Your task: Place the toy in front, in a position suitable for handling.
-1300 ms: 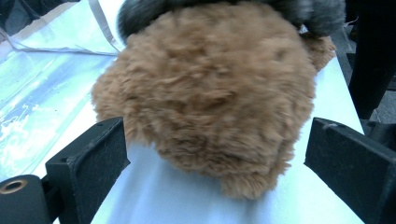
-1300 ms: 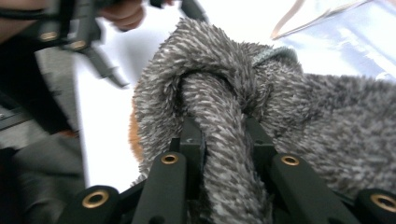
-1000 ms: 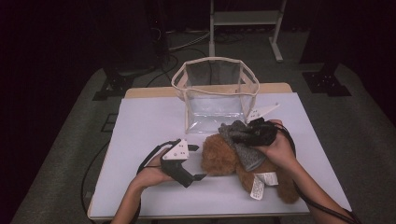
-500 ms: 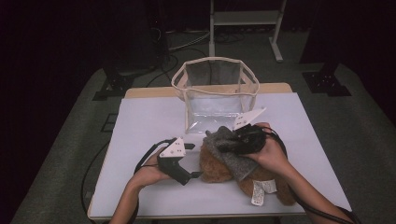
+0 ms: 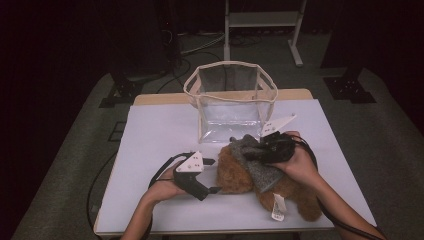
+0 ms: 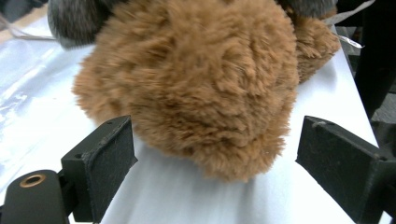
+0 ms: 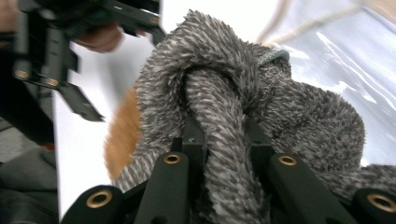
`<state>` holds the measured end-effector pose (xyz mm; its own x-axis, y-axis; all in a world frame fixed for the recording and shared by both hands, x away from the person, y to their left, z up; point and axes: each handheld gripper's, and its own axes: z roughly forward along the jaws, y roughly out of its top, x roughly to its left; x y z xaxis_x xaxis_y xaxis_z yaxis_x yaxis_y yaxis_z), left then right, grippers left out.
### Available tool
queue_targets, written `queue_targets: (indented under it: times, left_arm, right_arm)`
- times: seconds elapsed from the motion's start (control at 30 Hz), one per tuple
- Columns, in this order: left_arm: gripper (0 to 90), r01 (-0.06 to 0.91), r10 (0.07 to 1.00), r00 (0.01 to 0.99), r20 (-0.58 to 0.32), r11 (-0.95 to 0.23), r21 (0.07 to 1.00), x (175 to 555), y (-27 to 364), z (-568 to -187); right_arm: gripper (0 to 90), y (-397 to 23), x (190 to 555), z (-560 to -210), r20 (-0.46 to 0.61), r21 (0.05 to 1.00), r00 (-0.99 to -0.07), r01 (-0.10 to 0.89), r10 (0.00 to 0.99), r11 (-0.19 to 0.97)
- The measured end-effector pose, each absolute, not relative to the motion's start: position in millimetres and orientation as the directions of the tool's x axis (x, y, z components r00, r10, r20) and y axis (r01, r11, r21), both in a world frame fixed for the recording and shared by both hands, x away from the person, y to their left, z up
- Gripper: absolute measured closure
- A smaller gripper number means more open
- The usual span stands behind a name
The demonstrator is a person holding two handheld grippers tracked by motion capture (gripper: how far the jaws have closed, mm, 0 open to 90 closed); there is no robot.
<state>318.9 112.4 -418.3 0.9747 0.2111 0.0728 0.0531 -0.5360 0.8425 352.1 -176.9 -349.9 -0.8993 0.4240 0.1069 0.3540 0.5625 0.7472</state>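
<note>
A brown plush toy (image 5: 240, 172), a grey-and-white flecked knit cloth (image 5: 255, 160), a clear cream-trimmed bag (image 5: 230, 102).

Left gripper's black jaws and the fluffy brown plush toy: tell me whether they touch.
Apart. In the left gripper view the left gripper stands open, white table showing between each black pad and the fluffy brown plush toy.

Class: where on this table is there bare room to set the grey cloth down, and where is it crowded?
Free: the table left of the clear bag, and the strip right of it. Crowded: the near middle, where the plush toy, grey cloth and both grippers sit.
</note>
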Motion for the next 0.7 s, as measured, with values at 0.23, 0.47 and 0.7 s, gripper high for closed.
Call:
queue_targets:
  times: [0.23, 0.47, 0.7]
  left_arm:
    - [21.5, 0.026, 0.151, 0.986, 0.065, -0.535, 0.844, 313.6, 102.4, -421.7]
    - [21.4, 0.03, 0.154, 0.986, 0.064, -0.538, 0.842, 313.6, 102.2, -420.9]
    - [19.5, 0.028, 0.171, 0.982, 0.077, -0.539, 0.842, 314.2, 103.2, -418.8]
  right_arm:
    - [75.0, -196.6, 344.7, -352.6, 0.12, 0.753, -0.883, 0.379, 0.454, 0.538]
    - [74.8, -178.8, 319.9, -340.9, 0.12, 0.786, -0.921, 0.317, 0.371, 0.531]
    - [74.7, -174.2, 308.7, -356.5, 0.112, 0.79, -0.922, 0.308, 0.37, 0.529]
